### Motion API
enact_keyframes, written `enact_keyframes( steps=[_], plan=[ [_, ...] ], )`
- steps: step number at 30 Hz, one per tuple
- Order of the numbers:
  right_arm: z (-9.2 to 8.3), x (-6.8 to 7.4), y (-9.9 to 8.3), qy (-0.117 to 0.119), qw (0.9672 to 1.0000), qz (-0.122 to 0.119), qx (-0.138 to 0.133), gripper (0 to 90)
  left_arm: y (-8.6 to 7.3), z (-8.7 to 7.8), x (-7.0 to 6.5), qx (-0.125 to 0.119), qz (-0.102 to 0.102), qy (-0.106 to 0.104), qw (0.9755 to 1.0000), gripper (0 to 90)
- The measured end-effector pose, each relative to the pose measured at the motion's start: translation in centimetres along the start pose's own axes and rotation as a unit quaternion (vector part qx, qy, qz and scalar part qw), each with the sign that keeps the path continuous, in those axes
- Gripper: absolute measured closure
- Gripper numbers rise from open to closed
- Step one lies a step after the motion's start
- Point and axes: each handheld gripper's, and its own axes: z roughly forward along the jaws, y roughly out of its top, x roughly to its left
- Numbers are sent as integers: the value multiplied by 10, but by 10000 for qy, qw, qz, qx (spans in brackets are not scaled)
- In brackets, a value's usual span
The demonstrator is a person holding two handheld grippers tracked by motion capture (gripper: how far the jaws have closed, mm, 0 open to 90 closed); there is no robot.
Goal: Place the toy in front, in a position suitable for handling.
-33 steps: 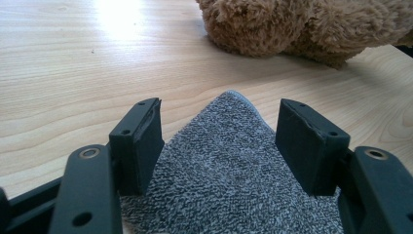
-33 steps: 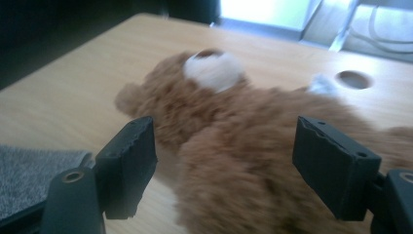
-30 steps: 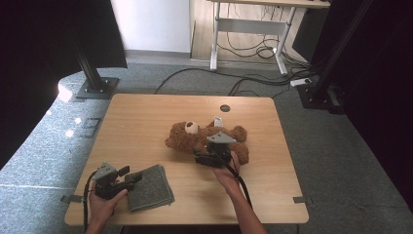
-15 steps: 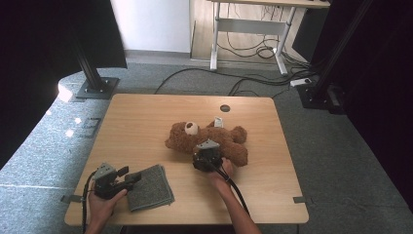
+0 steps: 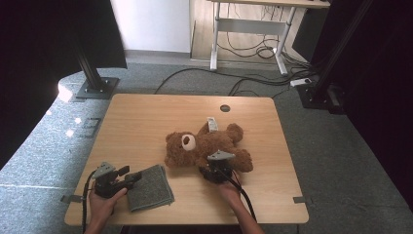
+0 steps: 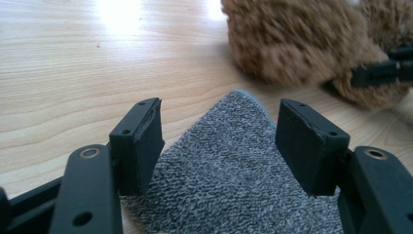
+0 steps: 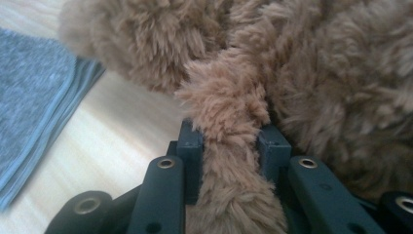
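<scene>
The brown teddy bear [image 5: 204, 146] lies on its back near the middle of the worktop [image 5: 146, 117], head toward the left edge. The right claw [image 5: 214, 171] has just closed and is clamped on one furry limb [image 7: 229, 146] on the bear's near side. By the near left corner lies a folded grey cloth [image 5: 148, 187]; the left claw [image 6: 219, 141] rests over it, jaws apart, gripping nothing.

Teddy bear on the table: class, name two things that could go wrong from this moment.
The right gripper pinches only a thin limb of the teddy bear; if lifted, the plush may slip out or dangle. The left gripper stands open over the grey cloth, so dragging the bear might shift it.
</scene>
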Motion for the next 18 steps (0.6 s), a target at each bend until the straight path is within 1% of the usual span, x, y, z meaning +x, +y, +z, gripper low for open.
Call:
enact_keyframes(
  steps=[1, 5, 10, 12, 17, 18],
  plan=[
    [-2, 1, -3, 26, 10000, 37, -14, 687, 0, 0, 0, -5, -8, -24, 10000, 339],
    [-7, 5, -10, 25, 10000, 27, -77, 671, 0, 2, -1, 42, 36, -56, 10000, 339],
    [-6, 13, -12, 1, 10000, 3, -72, 668, -1, 1, -2, 56, 87, -75, 9999, 339],
    [-6, 17, -11, -28, 9999, -104, -66, 665, -1, 1, -2, 69, 108, -72, 9999, 338],
    [1, 24, -7, 110, 9997, -200, -104, 663, -1, 0, -2, 86, 112, -43, 9999, 338],
    [2, 27, -6, 117, 9995, -263, -101, 663, -1, 0, -2, 78, 104, -51, 9999, 338]
  ],
)
